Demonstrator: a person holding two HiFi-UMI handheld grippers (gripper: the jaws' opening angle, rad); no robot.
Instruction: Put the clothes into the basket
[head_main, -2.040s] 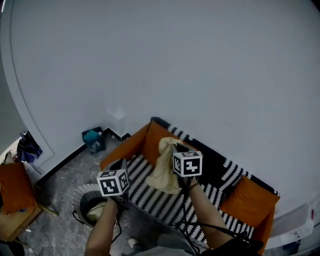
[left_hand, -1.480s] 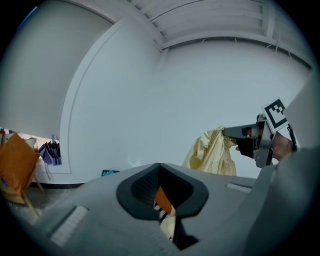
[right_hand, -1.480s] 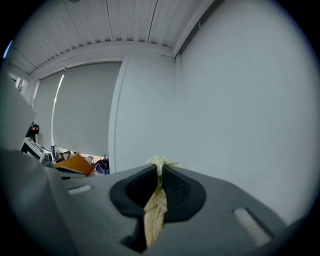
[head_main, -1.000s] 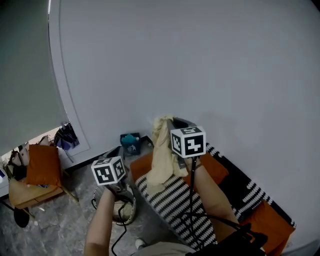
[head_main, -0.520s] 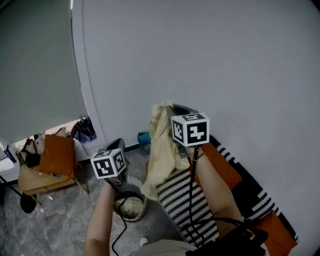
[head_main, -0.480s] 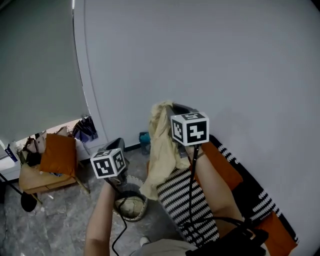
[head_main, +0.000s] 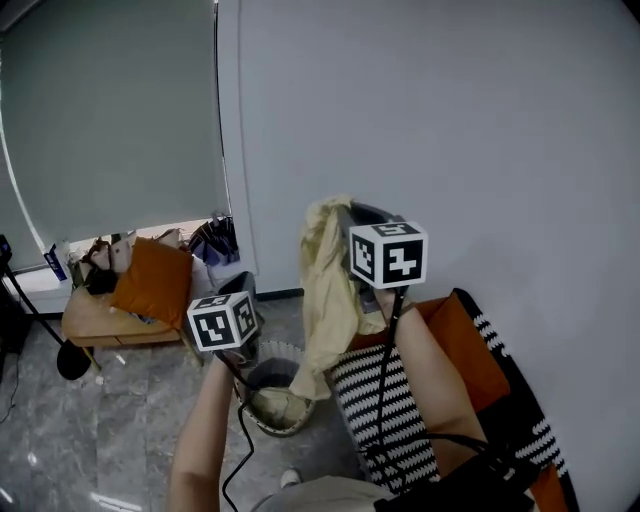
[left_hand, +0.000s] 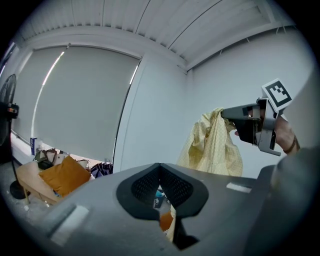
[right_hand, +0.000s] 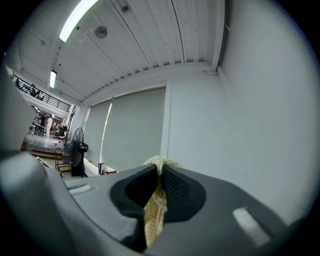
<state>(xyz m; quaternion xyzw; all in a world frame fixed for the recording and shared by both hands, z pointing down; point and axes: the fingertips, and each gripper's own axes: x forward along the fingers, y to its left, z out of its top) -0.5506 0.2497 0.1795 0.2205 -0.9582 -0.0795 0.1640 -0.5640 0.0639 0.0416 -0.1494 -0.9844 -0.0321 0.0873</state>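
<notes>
— Garment (head_main: 322, 290) first: how does it look?
— Pale yellow, thin, finely checked and crumpled. It hangs limp in the air from the right claw (right_hand: 160, 172), which is clenched on its top fold, near the round woven basket (head_main: 268, 352) on the floor.
— Left claw (left_hand: 160, 167)?
— Pinched together, nothing in it.
— Any writing?
— None readable, only black-and-white squares on the marker cube (head_main: 388, 255).

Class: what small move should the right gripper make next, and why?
Probably lower the right gripper toward the basket: its jaws grip the yellow cloth, whose tail hangs above the basket's edge, so it isn't inside yet.
</notes>
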